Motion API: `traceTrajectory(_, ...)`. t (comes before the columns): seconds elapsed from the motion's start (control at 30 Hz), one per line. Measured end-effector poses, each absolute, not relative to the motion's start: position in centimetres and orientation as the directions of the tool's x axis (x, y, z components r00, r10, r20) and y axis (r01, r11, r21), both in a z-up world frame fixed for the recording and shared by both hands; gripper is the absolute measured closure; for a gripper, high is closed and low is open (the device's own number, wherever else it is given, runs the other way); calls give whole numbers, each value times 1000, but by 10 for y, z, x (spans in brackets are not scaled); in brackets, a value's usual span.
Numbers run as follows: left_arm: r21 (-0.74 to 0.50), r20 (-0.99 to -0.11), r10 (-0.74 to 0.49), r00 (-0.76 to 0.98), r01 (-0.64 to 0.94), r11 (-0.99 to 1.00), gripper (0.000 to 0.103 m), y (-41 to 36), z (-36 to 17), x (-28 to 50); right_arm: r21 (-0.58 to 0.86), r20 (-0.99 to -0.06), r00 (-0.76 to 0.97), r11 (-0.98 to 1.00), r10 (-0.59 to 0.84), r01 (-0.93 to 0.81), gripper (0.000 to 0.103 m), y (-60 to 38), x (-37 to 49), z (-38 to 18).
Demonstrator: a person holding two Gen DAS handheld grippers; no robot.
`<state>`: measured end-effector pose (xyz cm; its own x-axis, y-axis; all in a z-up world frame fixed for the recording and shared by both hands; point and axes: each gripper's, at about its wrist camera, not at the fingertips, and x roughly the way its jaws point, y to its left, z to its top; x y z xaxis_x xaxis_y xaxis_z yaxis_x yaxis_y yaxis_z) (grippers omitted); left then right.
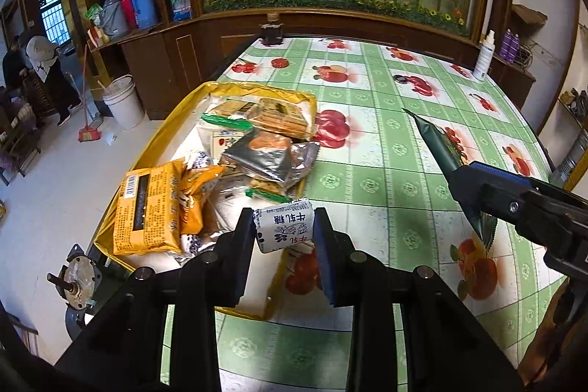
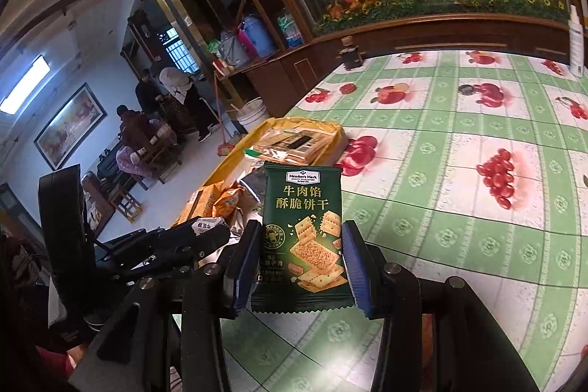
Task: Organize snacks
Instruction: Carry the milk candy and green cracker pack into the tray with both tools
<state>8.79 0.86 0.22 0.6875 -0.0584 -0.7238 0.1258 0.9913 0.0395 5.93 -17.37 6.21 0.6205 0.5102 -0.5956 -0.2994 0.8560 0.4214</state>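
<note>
My left gripper point(image 1: 283, 228) is shut on a small white nougat candy point(image 1: 284, 226) with blue print, held above the near right corner of a yellow tray point(image 1: 176, 114) piled with snack packets. My right gripper point(image 2: 302, 250) is shut on a dark green cracker packet point(image 2: 303, 230), held upright above the table to the right of the tray point(image 2: 220, 168). In the left wrist view the right gripper point(image 1: 474, 188) shows at the right with the green packet point(image 1: 437, 142). The left gripper point(image 2: 205, 232) shows at the left of the right wrist view.
The tray holds orange packets point(image 1: 147, 208), a silver packet point(image 1: 272, 158) and clear cracker packs point(image 1: 279, 116). A green checked fruit tablecloth point(image 1: 386, 179) covers the table. A dark jar point(image 1: 271, 32) and white spray bottle point(image 1: 483, 56) stand at its far edge. People stand far left.
</note>
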Motion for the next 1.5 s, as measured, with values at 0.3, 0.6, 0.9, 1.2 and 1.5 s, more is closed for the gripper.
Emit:
traceTrajectory(0.3,32,-726,-32,687,80,996,74,30,0,99,415,-603,587,841,540,-346,58,-141,79,63)
traceTrajectory(0.6,26,-733,-11,680,45,999,74,47,-3,110,421,-611,558,828,561,-371,58,-123,101,59)
traceTrajectory(0.9,32,-741,18,671,9,999,74,62,-8,128,423,-611,540,815,579,-395,58,-101,128,55)
traceTrajectory(1.2,34,-760,42,648,-25,999,74,75,-18,148,425,-620,520,808,588,-407,58,-80,163,46)
traceTrajectory(1.5,33,-767,49,640,-36,999,74,82,-21,159,401,-639,510,815,576,-419,58,-60,192,38)
